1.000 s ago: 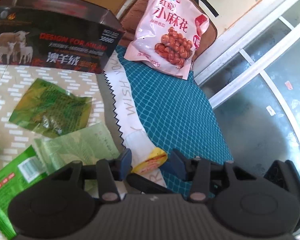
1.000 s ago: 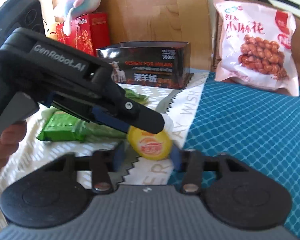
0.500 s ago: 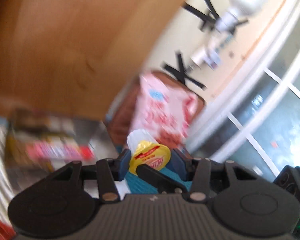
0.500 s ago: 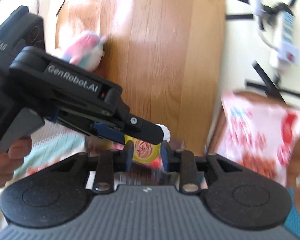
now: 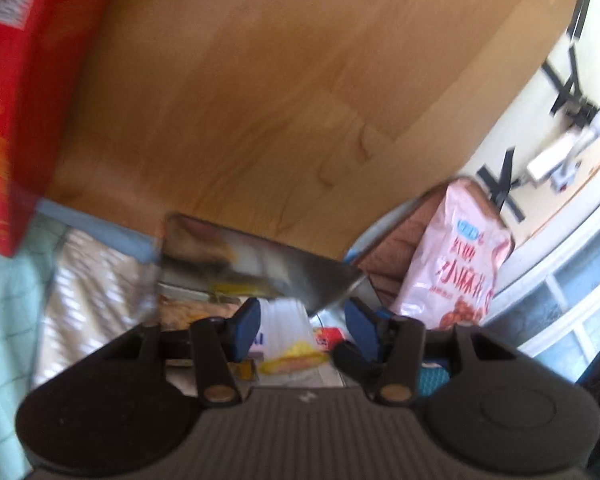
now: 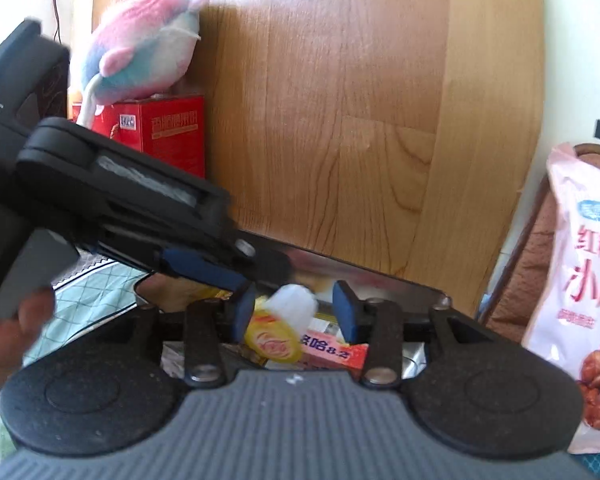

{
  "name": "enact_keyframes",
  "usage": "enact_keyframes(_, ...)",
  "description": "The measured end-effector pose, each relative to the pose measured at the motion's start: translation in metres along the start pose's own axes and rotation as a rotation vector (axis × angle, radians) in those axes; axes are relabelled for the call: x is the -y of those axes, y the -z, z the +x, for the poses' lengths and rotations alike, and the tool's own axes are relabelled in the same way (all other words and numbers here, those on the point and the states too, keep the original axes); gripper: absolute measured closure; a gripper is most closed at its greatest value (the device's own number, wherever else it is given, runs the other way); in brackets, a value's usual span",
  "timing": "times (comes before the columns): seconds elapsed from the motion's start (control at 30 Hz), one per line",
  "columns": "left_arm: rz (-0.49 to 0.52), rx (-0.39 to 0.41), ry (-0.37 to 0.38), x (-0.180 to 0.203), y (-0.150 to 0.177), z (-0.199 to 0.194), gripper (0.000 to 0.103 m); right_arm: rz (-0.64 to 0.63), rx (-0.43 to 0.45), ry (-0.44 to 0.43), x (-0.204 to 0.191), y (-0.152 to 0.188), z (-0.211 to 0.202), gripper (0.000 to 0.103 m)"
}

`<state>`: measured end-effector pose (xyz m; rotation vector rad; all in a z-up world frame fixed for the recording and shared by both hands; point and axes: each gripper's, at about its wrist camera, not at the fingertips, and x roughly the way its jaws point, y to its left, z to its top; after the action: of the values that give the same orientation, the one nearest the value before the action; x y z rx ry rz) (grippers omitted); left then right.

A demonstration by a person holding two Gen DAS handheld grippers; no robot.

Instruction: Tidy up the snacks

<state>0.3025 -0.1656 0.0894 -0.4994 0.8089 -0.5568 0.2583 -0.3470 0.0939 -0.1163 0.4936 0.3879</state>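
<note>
Yellow-lidded jelly cup (image 6: pixel 278 330) lying loose over the packets inside the dark box (image 6: pixel 380 276), both the left gripper (image 5: pixel 302 326) and right gripper (image 6: pixel 294 312) spread apart above it; pink snack bag (image 6: pixel 584 288), right of the box, not yet stowed.

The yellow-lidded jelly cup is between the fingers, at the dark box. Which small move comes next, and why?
Probably lift the left hand-held gripper and right hand-held gripper away: both stand open, and the yellow-lidded jelly cup seems to rest inside the dark rectangular box.
</note>
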Motion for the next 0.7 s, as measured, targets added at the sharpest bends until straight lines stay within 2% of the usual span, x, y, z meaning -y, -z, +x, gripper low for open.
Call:
enact_keyframes(0.07,0.014,0.026,0.011,-0.003,-0.001,-0.024,0.055,0.038,0.004,-0.029,0.009,-0.004,-0.011,0.057)
enact_keyframes(0.17,0.044,0.055,-0.011,-0.002,0.001,-0.066,0.055,0.125,0.052,-0.062,0.028,-0.026,-0.055,0.057)
enact_keyframes(0.3,0.125,0.095,-0.046,0.015,0.000,-0.135,0.055,0.224,0.210,-0.116,0.046,-0.080,-0.149,0.057)
enact_keyframes(0.4,0.249,0.156,-0.096,0.042,-0.001,-0.198,0.055,0.235,0.354,-0.138,0.044,-0.126,-0.227,0.057)
enact_keyframes(0.5,0.373,0.239,-0.188,0.074,-0.008,-0.273,0.055,0.247,0.462,-0.160,0.036,-0.170,-0.300,0.057)
enact_keyframes(0.57,0.451,0.303,-0.264,0.099,-0.014,-0.327,0.055,0.203,0.528,-0.131,0.024,-0.197,-0.349,0.057)
enact_keyframes(0.63,0.558,0.403,-0.394,0.126,-0.019,-0.386,0.055,0.131,0.595,-0.070,0.006,-0.219,-0.398,0.056)
enact_keyframes(0.7,0.610,0.518,-0.531,0.147,-0.024,-0.443,0.053,0.088,0.674,-0.036,-0.009,-0.232,-0.439,0.054)
